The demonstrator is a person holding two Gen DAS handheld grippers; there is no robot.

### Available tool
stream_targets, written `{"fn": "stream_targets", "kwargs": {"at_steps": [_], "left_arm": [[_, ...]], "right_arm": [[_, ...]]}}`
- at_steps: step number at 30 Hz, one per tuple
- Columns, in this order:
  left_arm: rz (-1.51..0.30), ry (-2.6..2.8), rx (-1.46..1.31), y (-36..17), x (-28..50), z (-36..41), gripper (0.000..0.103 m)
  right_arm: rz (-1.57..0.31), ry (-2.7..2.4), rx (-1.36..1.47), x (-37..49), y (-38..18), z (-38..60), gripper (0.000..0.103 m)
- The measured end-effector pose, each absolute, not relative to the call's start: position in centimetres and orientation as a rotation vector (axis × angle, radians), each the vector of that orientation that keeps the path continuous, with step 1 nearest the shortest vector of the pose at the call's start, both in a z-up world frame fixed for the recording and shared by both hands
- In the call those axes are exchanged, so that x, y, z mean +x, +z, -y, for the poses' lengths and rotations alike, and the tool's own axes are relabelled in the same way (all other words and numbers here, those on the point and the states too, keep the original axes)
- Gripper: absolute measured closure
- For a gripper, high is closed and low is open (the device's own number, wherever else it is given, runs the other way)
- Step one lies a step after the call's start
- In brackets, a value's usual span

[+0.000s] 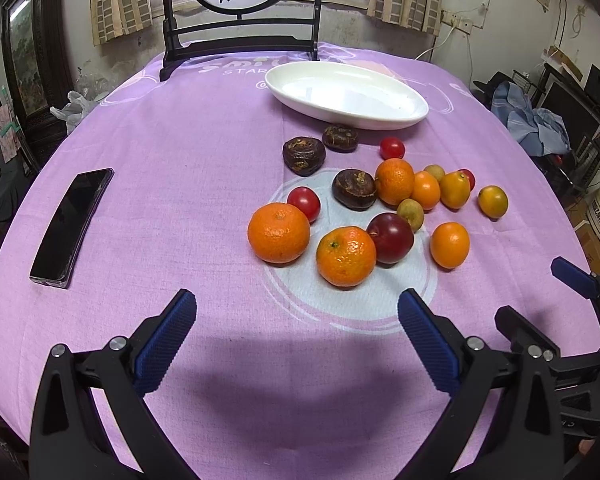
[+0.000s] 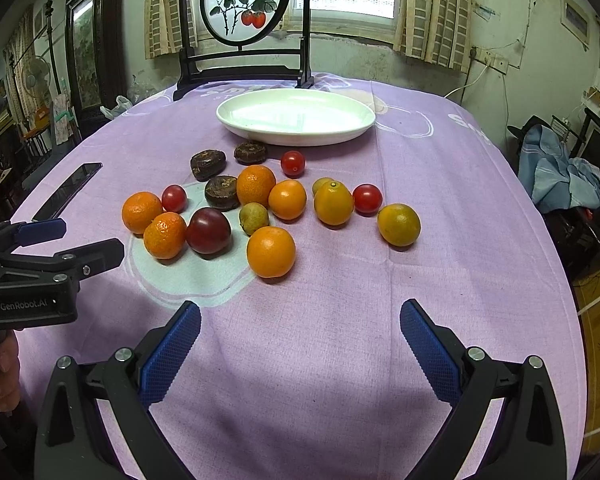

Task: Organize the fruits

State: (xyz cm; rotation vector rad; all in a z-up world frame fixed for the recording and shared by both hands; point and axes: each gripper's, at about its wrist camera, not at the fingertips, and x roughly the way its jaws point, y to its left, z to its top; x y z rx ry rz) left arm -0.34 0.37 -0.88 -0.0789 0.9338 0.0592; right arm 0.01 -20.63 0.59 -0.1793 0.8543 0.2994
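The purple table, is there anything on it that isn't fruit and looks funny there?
Yes. A black slab-shaped phone lies flat on the purple tablecloth, off to the left, apart from the fruit. It is the only loose thing that is not fruit. The white oval plate behind the fruit holds nothing yet.

left gripper (image 1: 296,316) | right gripper (image 2: 300,324) | black frames | blue ribbed jaws | silver screws

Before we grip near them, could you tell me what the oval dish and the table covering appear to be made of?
The white oval dish looks like glazed ceramic, possibly melamine: glossy, reflecting the window. The purple tablecloth looks like woven cotton-type fabric: matte, visible weave, printed.
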Motion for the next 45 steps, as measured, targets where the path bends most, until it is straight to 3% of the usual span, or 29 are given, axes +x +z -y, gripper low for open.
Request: {"fn": "stream_targets", "kwargs": {"at_steps": [18,32,34,40,42,45], "left_arm": [[-0.950,0.058,-0.072,-1.2,0.1,-0.6,0.004],[-0.966,0.042,-0.073,-3.4,1.3,-4.8,0.004],[-0.980,0.025,-0.084,-3.8,1.6,-5.2,0.004],[-1.004,0.039,-0.101,-4.6,2.9,-6.3,0.004],[-1.013,0.045,-0.104,-4.9,3.2,-6.5,0.004],[-1.031,0.052,-0.110,-5.4,3.7,-6.7,0.004]], "right_arm": [[-0.869,0.300,-0.185,0.2,0.3,20.7,0.003],[-1.000,0.437,-0.176,4.5,-3.0,17.3,0.003],[-1.008,0.435,-0.185,5.4,-3.3,16.7,0.008],[-1.012,0.388,-0.220,7.6,-3.8,15.8,0.039],[-0.997,0.372,-0.211,7.9,-3.8,16.1,0.061],[-1.000,0.393,-0.142,8.1,-3.7,16.9,0.065]]}}
